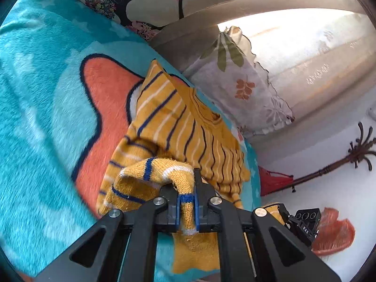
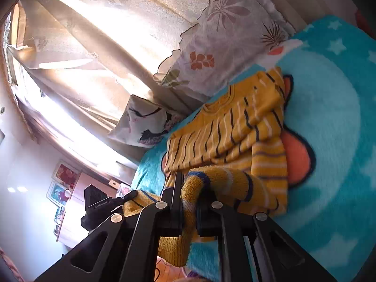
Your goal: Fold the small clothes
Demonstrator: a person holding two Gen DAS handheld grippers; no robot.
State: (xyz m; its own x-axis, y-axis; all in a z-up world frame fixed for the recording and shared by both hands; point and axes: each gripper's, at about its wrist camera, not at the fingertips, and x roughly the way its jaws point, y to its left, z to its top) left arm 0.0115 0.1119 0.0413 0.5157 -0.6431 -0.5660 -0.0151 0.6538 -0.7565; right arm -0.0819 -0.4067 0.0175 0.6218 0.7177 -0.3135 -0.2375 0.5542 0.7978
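Sunlit curtains [image 2: 94,54] and a couple of flowery pillows [image 1: 237,89] behind a bed with a fuzzy teal blanket [image 1: 35,117]. On it lies a small mustard striped sweater [image 1: 188,129], part folded over itself. Left hand-held gripper [image 1: 186,209] is clamped tight on a bunched edge of the knit, and the right hand-held gripper [image 2: 189,202] is pinching another bit of the same sweater, lifted off the blanket.

The sweater [image 1: 188,127] hem hides between both claws' fingers; the blanket [image 1: 35,117] is motion-blurred.
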